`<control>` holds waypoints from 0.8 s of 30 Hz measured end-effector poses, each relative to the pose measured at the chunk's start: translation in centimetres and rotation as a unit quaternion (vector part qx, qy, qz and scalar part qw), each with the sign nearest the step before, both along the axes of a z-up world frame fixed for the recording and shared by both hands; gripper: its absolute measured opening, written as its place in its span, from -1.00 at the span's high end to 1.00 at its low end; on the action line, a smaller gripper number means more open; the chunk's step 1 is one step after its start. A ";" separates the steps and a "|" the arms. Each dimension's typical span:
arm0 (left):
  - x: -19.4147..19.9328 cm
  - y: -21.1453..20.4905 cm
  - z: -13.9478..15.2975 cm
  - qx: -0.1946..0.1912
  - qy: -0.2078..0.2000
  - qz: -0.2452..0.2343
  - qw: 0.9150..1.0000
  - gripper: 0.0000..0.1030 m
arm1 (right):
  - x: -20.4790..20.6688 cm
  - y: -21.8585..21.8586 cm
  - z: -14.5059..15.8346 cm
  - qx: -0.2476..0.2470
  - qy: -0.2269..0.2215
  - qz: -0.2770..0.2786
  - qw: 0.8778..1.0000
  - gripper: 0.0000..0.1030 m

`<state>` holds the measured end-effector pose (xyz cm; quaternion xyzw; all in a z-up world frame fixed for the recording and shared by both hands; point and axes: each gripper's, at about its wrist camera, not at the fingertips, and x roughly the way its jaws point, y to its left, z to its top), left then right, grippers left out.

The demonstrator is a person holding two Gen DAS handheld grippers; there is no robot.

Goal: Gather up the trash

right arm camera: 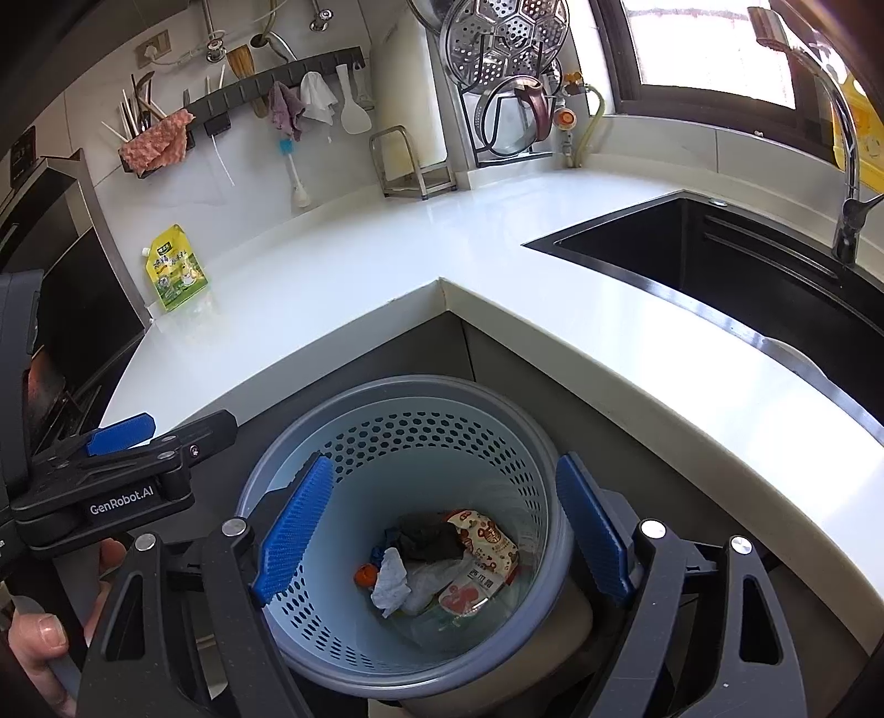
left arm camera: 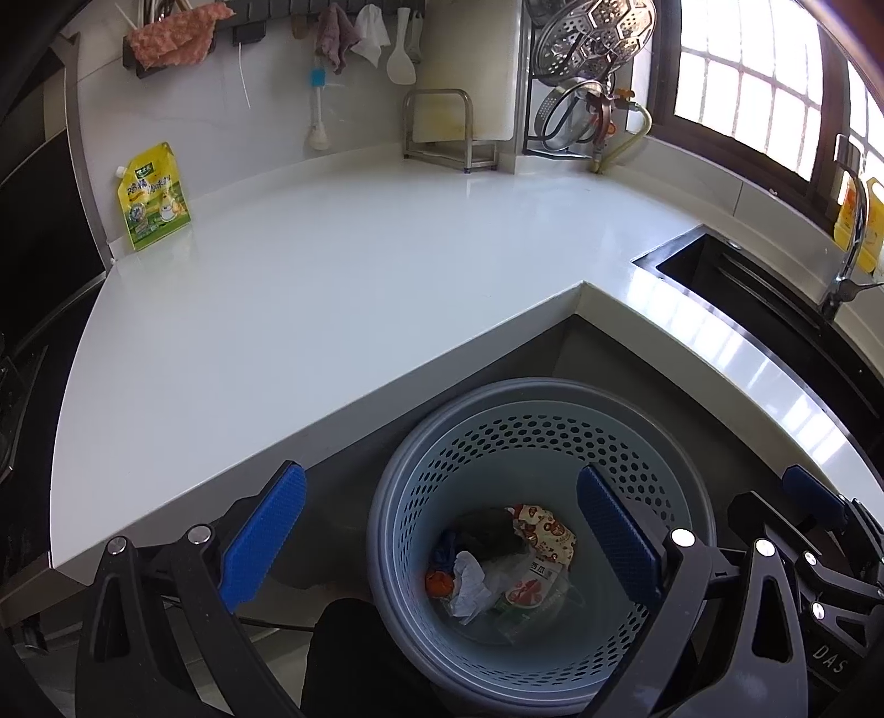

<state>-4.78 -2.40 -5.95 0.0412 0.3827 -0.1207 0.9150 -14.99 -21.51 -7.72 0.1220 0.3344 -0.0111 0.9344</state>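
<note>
My left tool (left arm camera: 442,530) is spread wide with nothing between its ribbed blue pads (left arm camera: 265,544), and my right tool (right arm camera: 442,530) is spread just as wide, also bare. Both hang over the round waste bin (left arm camera: 685,480), which stands on the floor in the inner corner of the L-shaped worktop (left arm camera: 331,287). The bin has a smooth grey outer rim and a pale blue inner wall (right arm camera: 442,436) punched with rows of small holes. The trash (right arm camera: 442,569) lies at its bottom: a crumpled white tissue (right arm camera: 389,582), a printed red-and-cream wrapper (right arm camera: 486,544), a dark crumpled piece, clear plastic film, and a small orange scrap (right arm camera: 364,574).

The worktop is glossy white stone with a squared edge. A yellow-green spouted pouch (left arm camera: 152,196) stands on it against the tiled wall, well apart from the bin. A black rectangular sink (right arm camera: 718,259) is set into the right stretch, beside a curved chrome tap (right arm camera: 840,143). A perforated metal steamer plate (left arm camera: 591,38) hangs in a wire rack at the back.
</note>
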 end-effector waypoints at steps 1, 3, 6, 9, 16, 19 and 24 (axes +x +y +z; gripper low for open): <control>0.0 0.1 0.0 -0.001 0.000 0.001 1.000 -0.88 | 0.0 0.1 0.1 -0.001 0.000 0.000 1.000 -0.54; -0.1 0.2 0.0 0.001 -0.002 0.002 1.000 -0.88 | -0.1 0.2 0.1 -0.002 -0.001 0.000 1.000 -0.54; -0.2 0.2 0.2 0.007 -0.008 0.005 1.000 -0.88 | -0.1 0.4 0.2 -0.003 -0.001 0.000 1.000 -0.54; -0.3 0.3 0.3 0.009 -0.012 0.005 1.000 -0.88 | -0.1 0.6 0.2 -0.005 0.000 0.001 1.000 -0.54; -0.4 0.4 0.4 0.013 -0.016 0.008 1.000 -0.88 | -0.1 0.9 0.3 -0.007 0.000 0.002 1.000 -0.54; -0.3 0.4 0.3 0.011 -0.013 0.009 1.000 -0.88 | -0.1 1.0 0.3 -0.008 0.000 0.003 1.000 -0.54; -0.4 0.4 0.3 0.015 -0.014 0.012 1.000 -0.88 | -0.1 1.0 0.3 -0.007 0.001 0.002 1.000 -0.54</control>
